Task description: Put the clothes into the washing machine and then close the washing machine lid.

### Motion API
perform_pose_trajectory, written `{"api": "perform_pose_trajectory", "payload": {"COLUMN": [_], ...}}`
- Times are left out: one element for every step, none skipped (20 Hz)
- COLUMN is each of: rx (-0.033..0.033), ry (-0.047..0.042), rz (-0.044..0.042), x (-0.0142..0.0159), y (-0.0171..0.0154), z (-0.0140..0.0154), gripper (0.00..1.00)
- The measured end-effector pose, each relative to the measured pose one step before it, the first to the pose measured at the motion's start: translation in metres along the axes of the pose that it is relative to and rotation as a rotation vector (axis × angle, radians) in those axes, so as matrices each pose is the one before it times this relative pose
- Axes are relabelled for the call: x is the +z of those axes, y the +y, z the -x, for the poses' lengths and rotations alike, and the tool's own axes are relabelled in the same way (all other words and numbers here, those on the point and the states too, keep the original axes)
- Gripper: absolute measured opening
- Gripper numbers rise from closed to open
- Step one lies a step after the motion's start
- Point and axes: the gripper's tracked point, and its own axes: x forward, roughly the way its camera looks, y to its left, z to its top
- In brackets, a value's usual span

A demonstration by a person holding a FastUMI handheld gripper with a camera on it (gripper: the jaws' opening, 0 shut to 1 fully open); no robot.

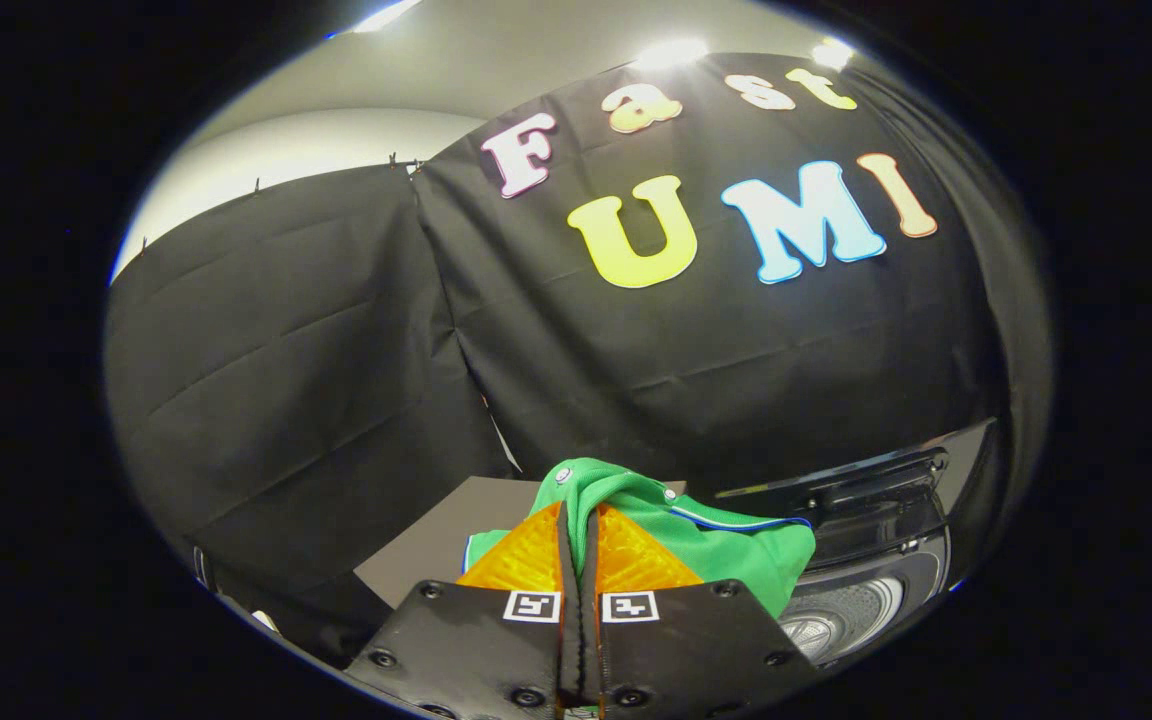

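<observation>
Your gripper (581, 520) has its two fingers pressed close together, and they are pinching a fold of the green shirt (696, 545). The shirt is up in the air, lifted off the dark table (436, 540) behind it. One bunched end sticks up just past the fingertips. The rest of the shirt hangs out sideways, so its long way runs from the fingers across to your right.

The washing machine (856, 590) is low down and to the right of your fingers. Its lid (846, 475) is tipped up, and the shiny drum (836, 615) shows under it. The loose end of the shirt already hangs near the drum's edge.

I think your next job is to carry the shirt right and down, over the hole. The hanging end looks likely to go in first.
</observation>
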Motion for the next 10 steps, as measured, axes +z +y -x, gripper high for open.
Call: {"api": "perform_pose_trajectory", "payload": {"rx": [-0.01428, -0.01167, -0.01172, -0.01068, -0.00948, -0.00829, -0.00712, -0.00946, -0.0065, -0.01097], "ry": [-0.00233, -0.002, -0.00779, -0.00273, -0.00628, -0.00651, -0.00243, -0.00733, -0.00072, -0.00309], "rz": [-0.00241, -0.00288, -0.0034, -0.00198, -0.00414, -0.00451, -0.00314, -0.00355, -0.00006, 0.0013], "x": [0.00101, 0.00177, 0.00168, 0.00097, 0.00135, 0.00164, 0.00271, 0.00266, 0.00086, 0.00149], "y": [-0.00977, -0.00893, -0.00801, -0.00774, -0.00793, -0.00696, -0.00733, -0.00767, -0.0062, -0.00772], "z": [0.00668, 0.00548, 0.00578, 0.00479, 0.00483, 0.00439, 0.00397, 0.00385, 0.00374, 0.00255], "gripper": [0.01, 0.01, 0.01, 0.01, 0.01, 0.01, 0.01, 0.01, 0.01, 0.01]}}
